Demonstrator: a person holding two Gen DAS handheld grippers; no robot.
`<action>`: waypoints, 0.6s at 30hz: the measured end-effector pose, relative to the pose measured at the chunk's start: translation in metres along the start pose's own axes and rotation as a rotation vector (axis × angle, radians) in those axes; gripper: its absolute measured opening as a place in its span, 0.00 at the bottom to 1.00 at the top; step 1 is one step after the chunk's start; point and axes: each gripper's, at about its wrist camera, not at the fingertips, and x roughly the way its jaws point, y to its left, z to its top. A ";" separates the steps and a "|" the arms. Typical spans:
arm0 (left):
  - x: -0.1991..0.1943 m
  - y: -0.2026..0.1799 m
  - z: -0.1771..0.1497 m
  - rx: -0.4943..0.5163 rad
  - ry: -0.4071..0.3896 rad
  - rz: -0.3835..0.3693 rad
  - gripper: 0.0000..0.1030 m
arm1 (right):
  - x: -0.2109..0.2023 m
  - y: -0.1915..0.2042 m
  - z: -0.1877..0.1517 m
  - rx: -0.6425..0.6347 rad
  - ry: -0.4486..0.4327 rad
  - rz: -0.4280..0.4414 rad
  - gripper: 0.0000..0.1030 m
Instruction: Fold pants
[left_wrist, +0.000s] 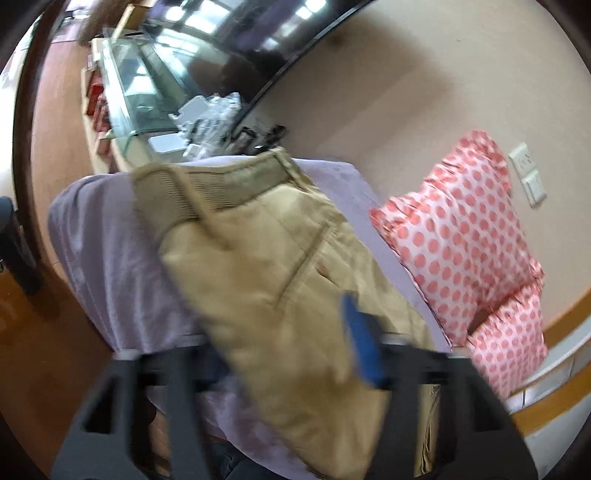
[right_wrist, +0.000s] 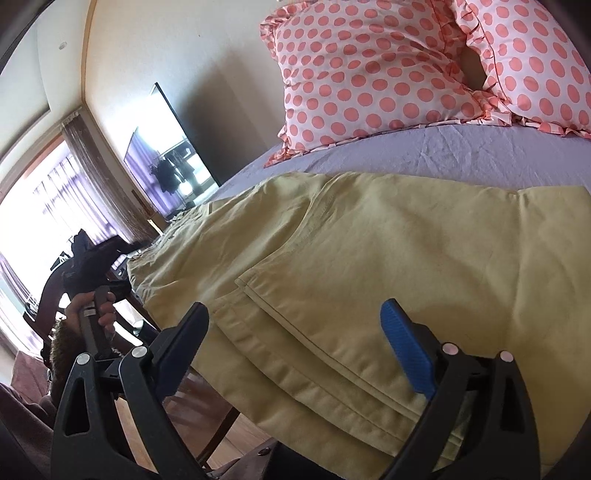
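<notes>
Both claws are standing released, holding nothing. Seen from its own wrist camera, the right gripper (right_wrist: 295, 332) is spreading its black finger and its blue-padded finger wide, and the stacked hems of the khaki cotton pants (right_wrist: 351, 280) are lying between and just beyond the two tips, not pinched. The left gripper (left_wrist: 280, 332) is also gaping in its blurred view, with only the blue pad (left_wrist: 360, 343) showing plainly; the cloth is running through the gap beneath it, and I am judging it unclenched, since the fingers are standing well apart.

The pants are lying flat on the lilac bed sheet (right_wrist: 461, 155), apparently already doubled leg upon leg, near the bed's edge. Their long axis is running from the ribbed waistband (left_wrist: 207, 184), at the far end in the left view, back toward the left claw; in the right view the same axis is crossing from left to right, with the leg hems directly under the right claw. So the right hand is sitting nearer the hems, and the left is looking along the length toward the waist.

Two white pillows with coral polka dots (right_wrist: 369, 74) are leaning at the wall, well apart from the pants across bare sheet. My judgement: the next fold is turning on carrying the hems along that axis toward the waistband
</notes>
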 end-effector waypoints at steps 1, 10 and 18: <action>-0.001 0.001 0.003 -0.015 -0.004 -0.001 0.12 | -0.001 -0.001 0.000 0.001 -0.005 0.002 0.93; -0.022 -0.157 -0.019 0.488 -0.097 -0.034 0.08 | -0.057 -0.031 0.004 0.074 -0.173 -0.042 0.93; -0.033 -0.322 -0.222 1.155 0.086 -0.464 0.09 | -0.145 -0.103 -0.007 0.313 -0.376 -0.196 0.95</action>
